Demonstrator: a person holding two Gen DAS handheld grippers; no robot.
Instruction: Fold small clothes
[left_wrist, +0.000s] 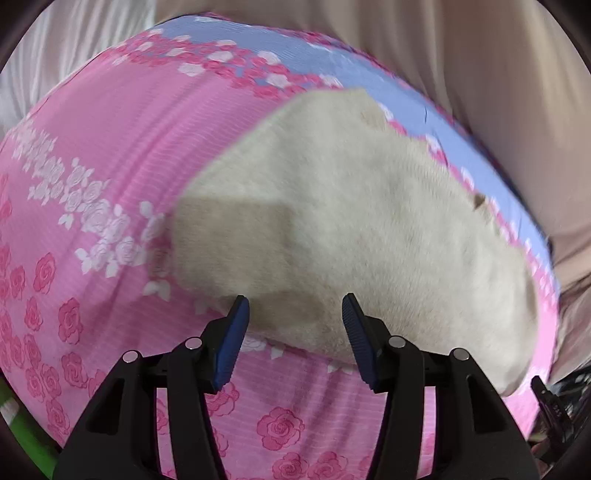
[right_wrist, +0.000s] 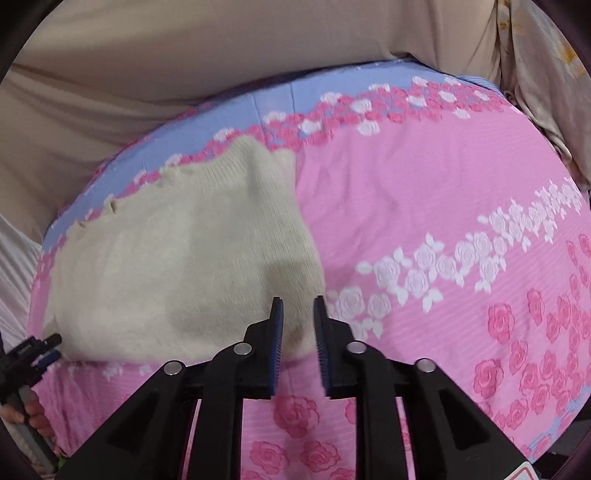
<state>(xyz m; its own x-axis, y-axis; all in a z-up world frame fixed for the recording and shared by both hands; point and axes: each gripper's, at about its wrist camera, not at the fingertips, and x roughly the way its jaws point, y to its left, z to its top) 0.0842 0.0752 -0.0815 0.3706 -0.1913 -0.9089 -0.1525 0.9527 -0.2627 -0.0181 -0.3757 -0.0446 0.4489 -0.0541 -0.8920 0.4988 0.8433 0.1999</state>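
Observation:
A cream knitted garment lies folded on a pink rose-print sheet. My left gripper is open and empty, its blue pads over the garment's near edge. In the right wrist view the garment lies at the left on the sheet. My right gripper is open a narrow way and empty, just above the garment's near right corner. The left gripper's tip shows at the garment's left edge.
The sheet has a blue band with roses along its far edge. Beige cloth hangs behind the surface. A hand holds the left gripper at the lower left. A green strip lies at the left edge.

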